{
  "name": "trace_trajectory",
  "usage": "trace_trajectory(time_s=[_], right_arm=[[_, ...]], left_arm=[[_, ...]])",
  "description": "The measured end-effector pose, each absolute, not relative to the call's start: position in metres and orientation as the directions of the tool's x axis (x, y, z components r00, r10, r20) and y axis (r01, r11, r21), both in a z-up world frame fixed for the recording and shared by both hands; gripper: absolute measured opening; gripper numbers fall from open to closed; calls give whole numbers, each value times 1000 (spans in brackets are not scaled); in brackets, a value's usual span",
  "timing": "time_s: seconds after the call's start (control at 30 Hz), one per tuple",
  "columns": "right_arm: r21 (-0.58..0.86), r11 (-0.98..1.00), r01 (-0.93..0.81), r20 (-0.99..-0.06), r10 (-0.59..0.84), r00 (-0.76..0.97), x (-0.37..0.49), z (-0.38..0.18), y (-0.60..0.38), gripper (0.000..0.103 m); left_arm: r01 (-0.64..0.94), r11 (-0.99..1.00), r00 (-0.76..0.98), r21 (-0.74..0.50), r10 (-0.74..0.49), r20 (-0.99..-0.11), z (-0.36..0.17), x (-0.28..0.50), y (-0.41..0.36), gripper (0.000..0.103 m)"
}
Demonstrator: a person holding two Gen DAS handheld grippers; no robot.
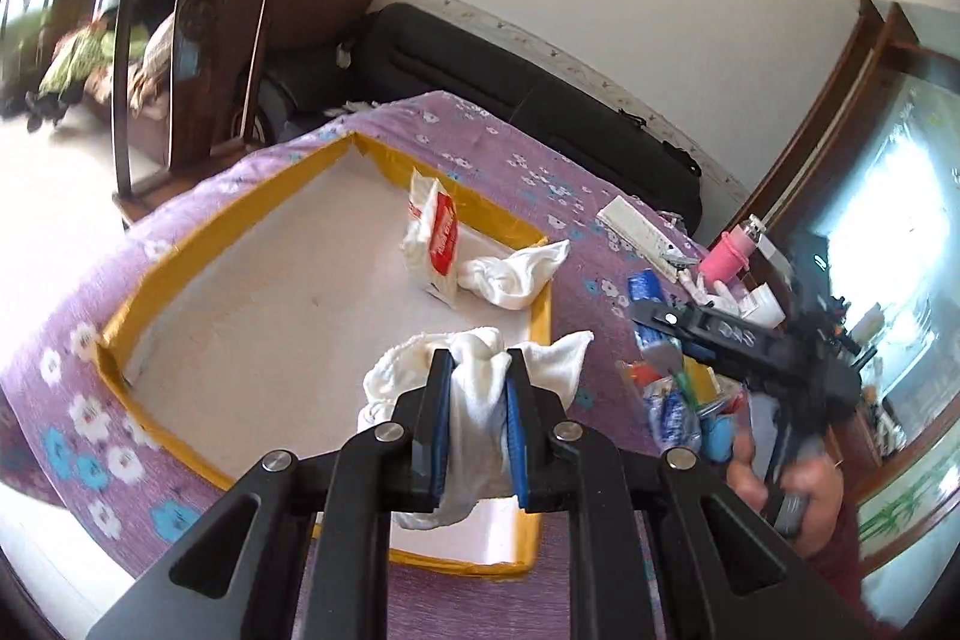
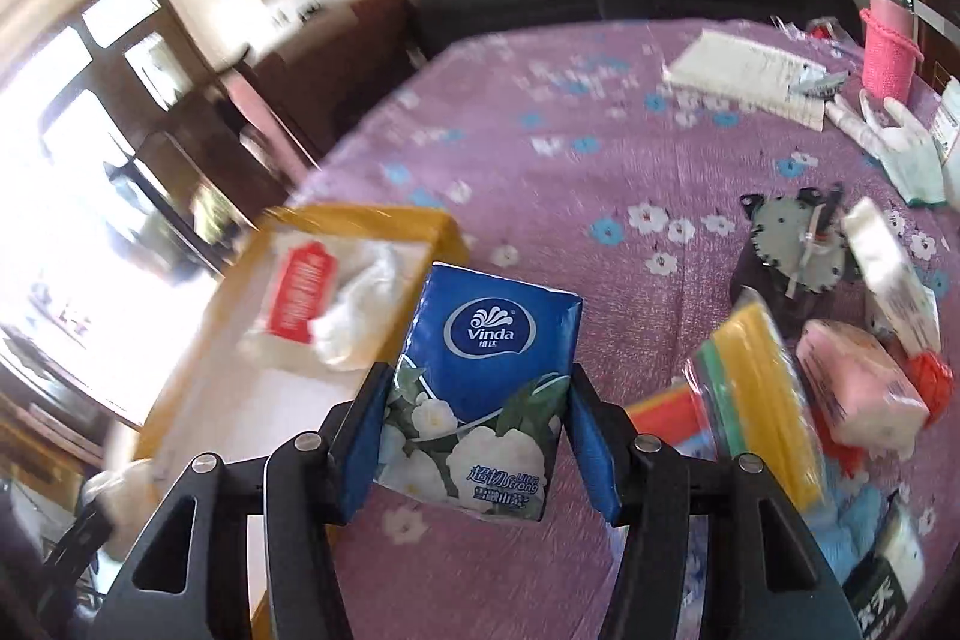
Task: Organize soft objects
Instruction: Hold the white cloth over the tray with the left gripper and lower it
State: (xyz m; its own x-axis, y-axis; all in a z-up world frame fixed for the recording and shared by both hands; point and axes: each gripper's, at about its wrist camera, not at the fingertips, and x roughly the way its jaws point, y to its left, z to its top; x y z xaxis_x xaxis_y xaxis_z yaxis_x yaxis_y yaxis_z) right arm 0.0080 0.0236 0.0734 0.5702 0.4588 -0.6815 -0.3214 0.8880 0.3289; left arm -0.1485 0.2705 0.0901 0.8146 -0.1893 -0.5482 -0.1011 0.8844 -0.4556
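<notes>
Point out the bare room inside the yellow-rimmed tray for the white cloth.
Free: the tray's white floor toward its left rim, left of the red-and-white tissue pack and crumpled white sock. Crowded: the far right corner where those lie.

white cloth (image 1: 480, 400) hanging bunched up over the yellow-rimmed tray (image 1: 240, 196), blue Vinda tissue pack (image 2: 480, 376) tilting above the purple floral bed (image 2: 540, 148)

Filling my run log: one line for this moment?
left gripper: shut on white cloth | right gripper: on tissue pack | tray: ahead
</notes>
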Motion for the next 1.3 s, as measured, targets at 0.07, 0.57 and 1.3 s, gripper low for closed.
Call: trace_trajectory(time_s=[0.07,0.57,1.3], right_arm=[[321,885,-337,-652,465,599,-3,74,21,61],[285,903,-323,-647,429,630,-11,47,14,61],[272,916,-296,-672,400,623,-6,33,16,61]], left_arm=[[-95,892,817,-441,-183,-546,95,-151,259,15],[-73,927,807,-369,-162,-568,102,-150,223,15],[-92,916,786,-392,-175,-593,84,-142,230,15]])
